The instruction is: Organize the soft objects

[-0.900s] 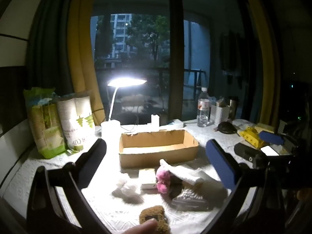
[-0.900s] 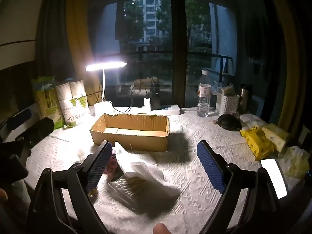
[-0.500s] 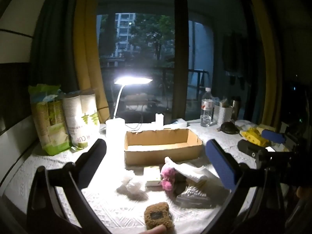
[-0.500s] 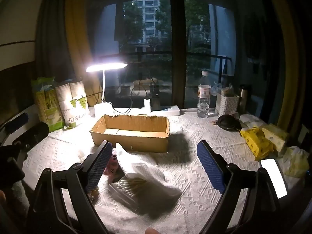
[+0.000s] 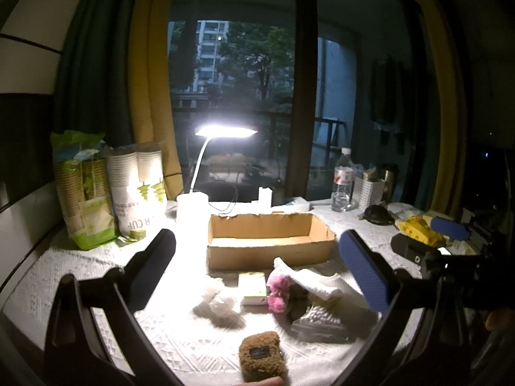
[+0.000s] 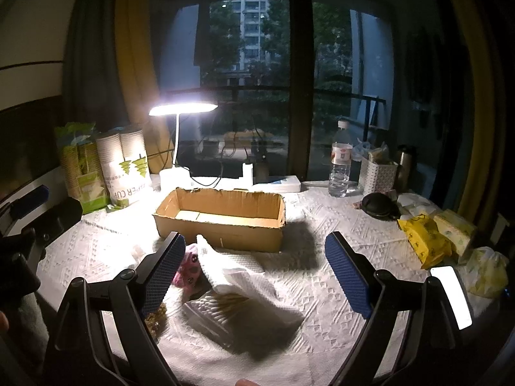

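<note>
Left wrist view, lamplit table with a white embossed cloth (image 5: 96, 276): left gripper (image 5: 257, 257), fingers spread wide, nothing between them, hovering above the near edge. Cardboard box (image 5: 268, 241), open-topped and empty as far as can be seen, at mid-table. In front of the box, a loose cluster of soft items: white crumpled wad (image 5: 219, 302); small pale packet (image 5: 253, 288) just beside it; pink plush toy (image 5: 278, 291) touching the packet's right side; white ribbed cloth (image 5: 309, 281) draped across to the right; clear bag (image 5: 318, 320) below the cloth; brown fuzzy pouch (image 5: 262, 357) nearest the camera, apart from the rest. Desk lamp (image 5: 225, 132), lit, behind the box; sleeves of paper cups (image 5: 138, 189) at far left; water bottle (image 5: 342, 180) at far right. Right wrist view: right gripper (image 6: 254, 276), fingers likewise released and empty, held over the white ribbed cloth (image 6: 231, 267) and clear bag (image 6: 222, 312); pink plush toy (image 6: 186, 270) partly hidden behind the left finger; cardboard box (image 6: 222, 218) beyond; yellow packet (image 6: 425, 241) and lit phone (image 6: 452, 296) at the right edge.
</note>
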